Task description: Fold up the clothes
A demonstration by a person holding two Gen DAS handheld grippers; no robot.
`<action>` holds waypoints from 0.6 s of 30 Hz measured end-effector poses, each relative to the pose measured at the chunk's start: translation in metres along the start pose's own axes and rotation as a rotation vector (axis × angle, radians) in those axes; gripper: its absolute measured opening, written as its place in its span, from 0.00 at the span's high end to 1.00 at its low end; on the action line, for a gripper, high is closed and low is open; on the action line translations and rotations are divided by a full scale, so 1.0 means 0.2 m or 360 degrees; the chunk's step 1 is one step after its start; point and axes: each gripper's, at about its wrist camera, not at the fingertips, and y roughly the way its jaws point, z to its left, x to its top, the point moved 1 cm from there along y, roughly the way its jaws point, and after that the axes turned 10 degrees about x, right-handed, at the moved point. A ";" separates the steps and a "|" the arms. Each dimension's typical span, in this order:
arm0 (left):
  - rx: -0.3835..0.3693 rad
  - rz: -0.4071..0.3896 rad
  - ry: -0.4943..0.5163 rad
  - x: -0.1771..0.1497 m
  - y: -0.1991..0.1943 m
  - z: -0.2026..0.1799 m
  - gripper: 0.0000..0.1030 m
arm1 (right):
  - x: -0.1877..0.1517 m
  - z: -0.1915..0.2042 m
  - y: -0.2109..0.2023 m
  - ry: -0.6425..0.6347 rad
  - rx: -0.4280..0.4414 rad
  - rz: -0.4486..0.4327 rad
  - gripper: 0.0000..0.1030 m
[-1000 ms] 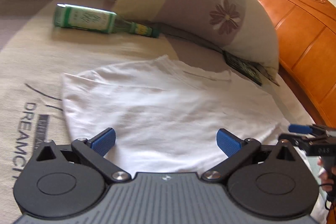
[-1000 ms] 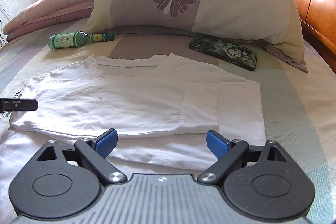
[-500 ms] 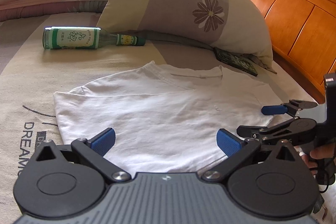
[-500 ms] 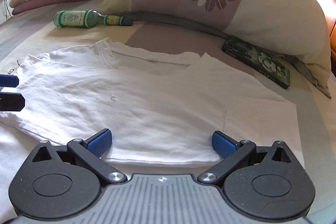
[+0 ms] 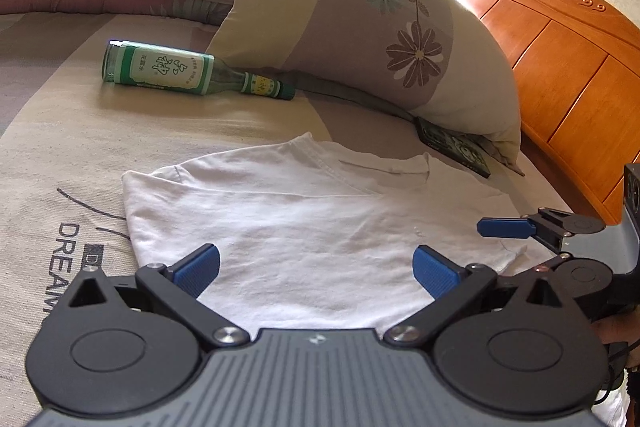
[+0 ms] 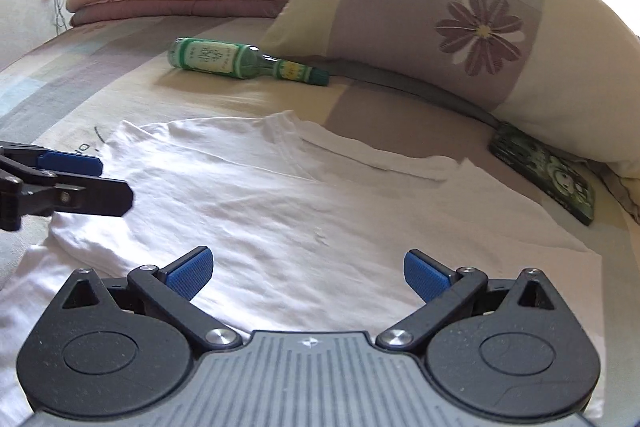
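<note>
White cotton, a partly folded T-shirt [image 6: 304, 211], is spread flat on the bedsheet [image 6: 100, 83] in front of a flowered pillow [image 6: 460, 7]. Both the left gripper [image 5: 316, 267] and the right gripper [image 6: 308, 271] are held low over its near edge, fingers spread wide apart and nothing gripped. A green bottle [image 5: 180, 71] is laid on its side beyond the collar, and a phone [image 6: 548, 175] is seen beside the pillow.
</note>
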 end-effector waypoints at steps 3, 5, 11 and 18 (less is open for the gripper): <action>-0.0004 -0.0001 -0.0002 0.00 0.00 0.00 0.01 | -0.02 0.08 0.07 -0.0067 0.0021 0.0047 0.00; -0.0014 -0.0003 -0.0002 0.00 0.00 0.00 0.01 | -0.05 0.10 0.09 -0.0082 0.0001 0.0102 0.00; -0.0036 -0.0015 -0.0040 0.00 -0.02 0.01 0.01 | -0.05 0.07 0.02 0.0060 0.0047 0.0040 0.00; -0.0033 -0.0013 -0.0053 0.01 -0.02 0.02 0.01 | -0.02 0.27 0.17 -0.0067 0.0187 0.0043 0.00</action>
